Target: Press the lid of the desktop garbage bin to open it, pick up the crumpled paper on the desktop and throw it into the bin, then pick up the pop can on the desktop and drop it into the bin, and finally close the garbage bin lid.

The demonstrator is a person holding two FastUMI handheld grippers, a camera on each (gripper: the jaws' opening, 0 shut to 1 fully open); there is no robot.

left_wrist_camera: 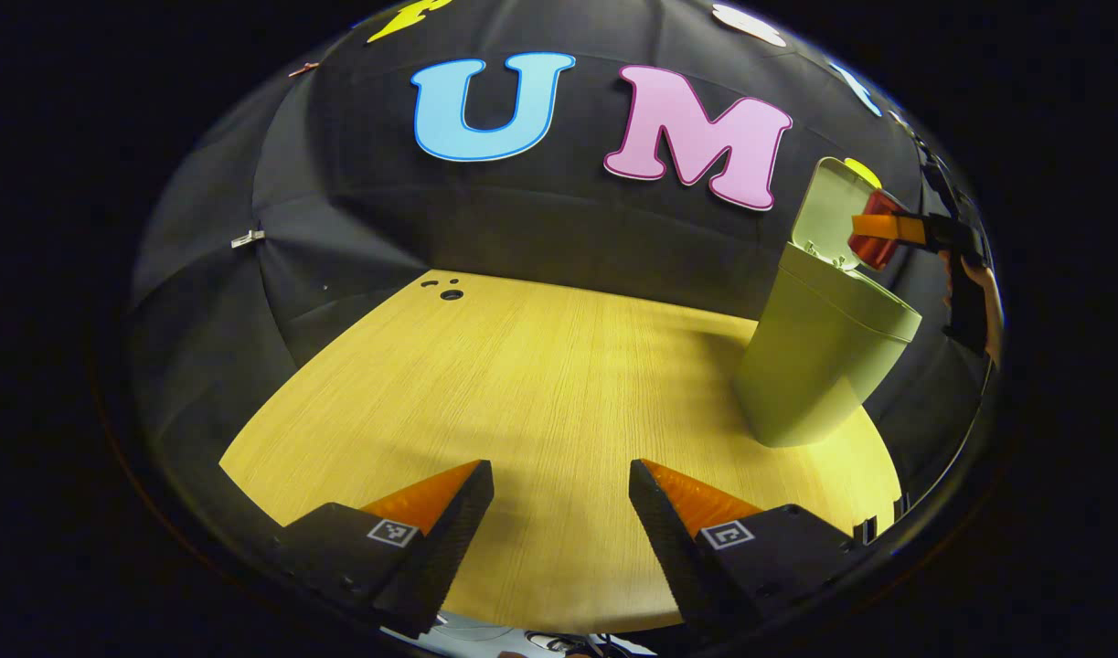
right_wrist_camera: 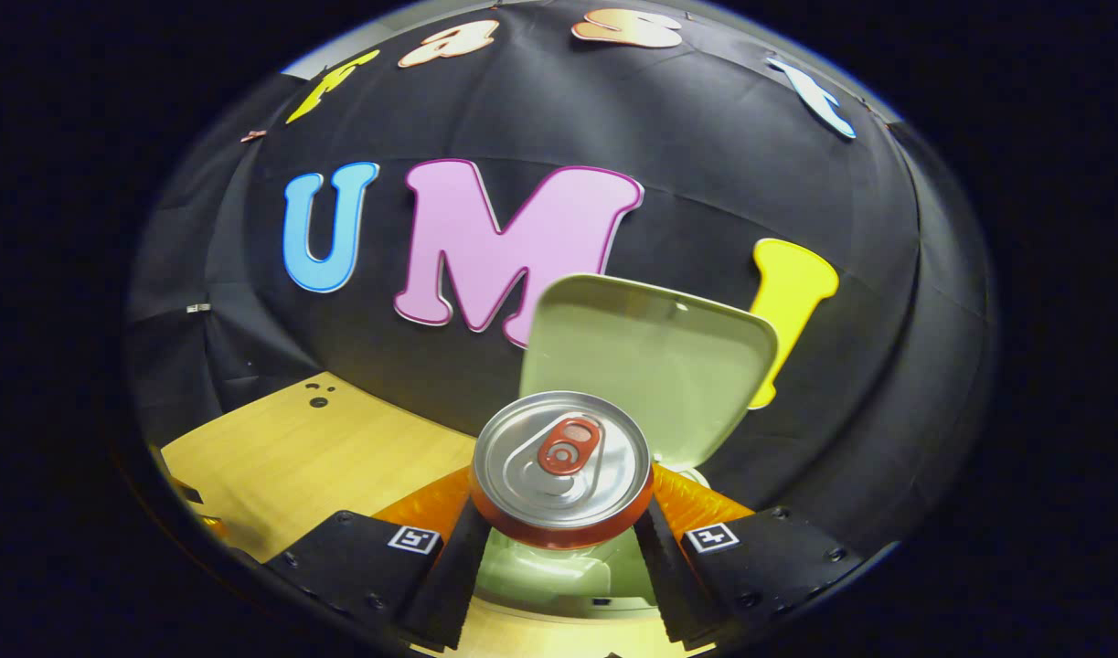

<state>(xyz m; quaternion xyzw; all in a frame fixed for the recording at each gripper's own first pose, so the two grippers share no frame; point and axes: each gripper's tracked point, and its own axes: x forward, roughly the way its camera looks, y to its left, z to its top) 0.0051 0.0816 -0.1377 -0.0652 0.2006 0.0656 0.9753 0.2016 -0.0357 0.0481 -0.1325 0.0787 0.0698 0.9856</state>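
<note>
The pale green bin [left_wrist_camera: 819, 366] stands at the table's right side with its lid [left_wrist_camera: 828, 210] swung up. In the left gripper view, the right gripper [left_wrist_camera: 878, 233] holds a red pop can [left_wrist_camera: 874, 242] over the bin's opening. The right gripper view looks down on the can's silver top [right_wrist_camera: 563, 466], with the right gripper [right_wrist_camera: 563, 516] shut on the can. The raised lid [right_wrist_camera: 645, 361] stands just behind it and the bin's opening [right_wrist_camera: 540, 571] lies below. My left gripper [left_wrist_camera: 559, 498] hovers open above the bare wooden table [left_wrist_camera: 522, 384], well left of the bin.
A few small dark holes [left_wrist_camera: 449, 291] mark the table's far left corner. The black cloth wall closes in behind the table and the bin. A hand [left_wrist_camera: 979, 302] holds the right gripper at the far right edge.
</note>
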